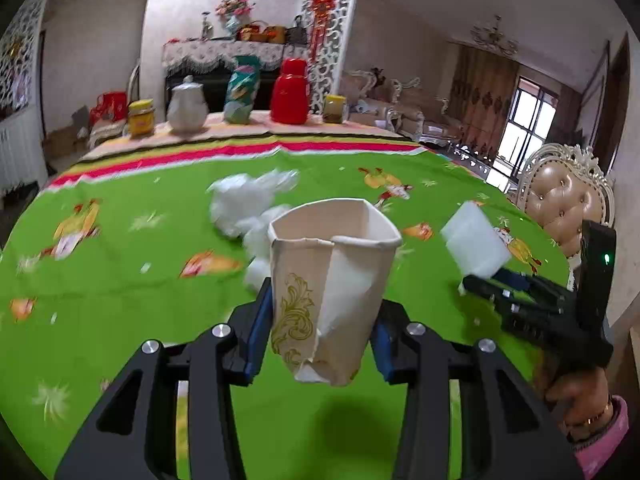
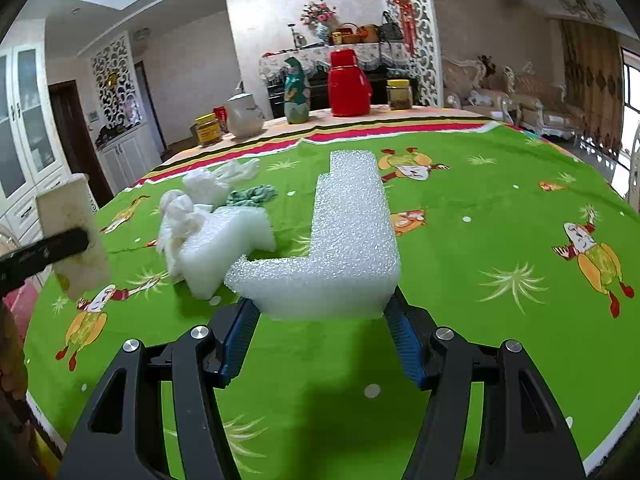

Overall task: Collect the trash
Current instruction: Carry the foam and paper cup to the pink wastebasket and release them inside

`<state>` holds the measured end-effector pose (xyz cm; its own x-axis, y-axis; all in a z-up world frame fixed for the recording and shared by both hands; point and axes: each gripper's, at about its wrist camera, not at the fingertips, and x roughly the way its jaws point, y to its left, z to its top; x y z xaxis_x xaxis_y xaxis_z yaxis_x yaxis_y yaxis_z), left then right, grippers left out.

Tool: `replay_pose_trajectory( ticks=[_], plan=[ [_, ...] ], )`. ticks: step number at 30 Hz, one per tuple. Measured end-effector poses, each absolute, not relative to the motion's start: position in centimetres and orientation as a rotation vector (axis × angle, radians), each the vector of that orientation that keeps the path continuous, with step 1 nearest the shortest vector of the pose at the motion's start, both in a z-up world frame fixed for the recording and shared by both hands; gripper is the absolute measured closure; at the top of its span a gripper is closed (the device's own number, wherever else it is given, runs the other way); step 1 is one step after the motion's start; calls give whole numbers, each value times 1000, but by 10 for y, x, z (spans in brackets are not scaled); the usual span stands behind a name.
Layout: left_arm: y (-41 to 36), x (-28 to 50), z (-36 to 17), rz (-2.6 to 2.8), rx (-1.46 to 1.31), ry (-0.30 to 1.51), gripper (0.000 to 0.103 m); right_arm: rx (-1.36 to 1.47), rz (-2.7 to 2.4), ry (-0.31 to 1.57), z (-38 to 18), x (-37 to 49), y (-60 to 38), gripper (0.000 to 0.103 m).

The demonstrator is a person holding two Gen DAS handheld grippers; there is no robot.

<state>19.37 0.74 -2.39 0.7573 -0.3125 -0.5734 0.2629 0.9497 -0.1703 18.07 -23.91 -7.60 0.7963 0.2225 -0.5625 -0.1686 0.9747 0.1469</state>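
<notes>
On the left, the left gripper (image 1: 322,320) squeezes a crushed paper cup (image 1: 332,300), held off the green tablecloth (image 1: 120,300), likely so it can go to the trash. The cup is thin, dented, with gold swirls. At about eleven o'clock from it lie soft, crinkly white plastic bags (image 2: 200,204) and another foam lump (image 2: 224,248). On the right, the right gripper (image 2: 324,312) is clamped on a bumpy white foam block (image 2: 348,236), shaped like an L and lifted too.
</notes>
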Motion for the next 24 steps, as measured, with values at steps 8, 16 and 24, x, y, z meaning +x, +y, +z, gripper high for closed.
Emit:
replay_pose_trajectory(
  ticks=[8, 16, 24],
  plan=[
    [45, 154, -45, -293, -96, 712, 61, 47, 220, 664, -74, 176, -217, 44],
    [59, 119, -58, -237, -93, 725, 60, 51, 312, 647, -62, 113, -176, 43],
    [61, 92, -70, -209, -90, 737, 60, 62, 356, 619, -63, 63, -147, 43]
  ],
)
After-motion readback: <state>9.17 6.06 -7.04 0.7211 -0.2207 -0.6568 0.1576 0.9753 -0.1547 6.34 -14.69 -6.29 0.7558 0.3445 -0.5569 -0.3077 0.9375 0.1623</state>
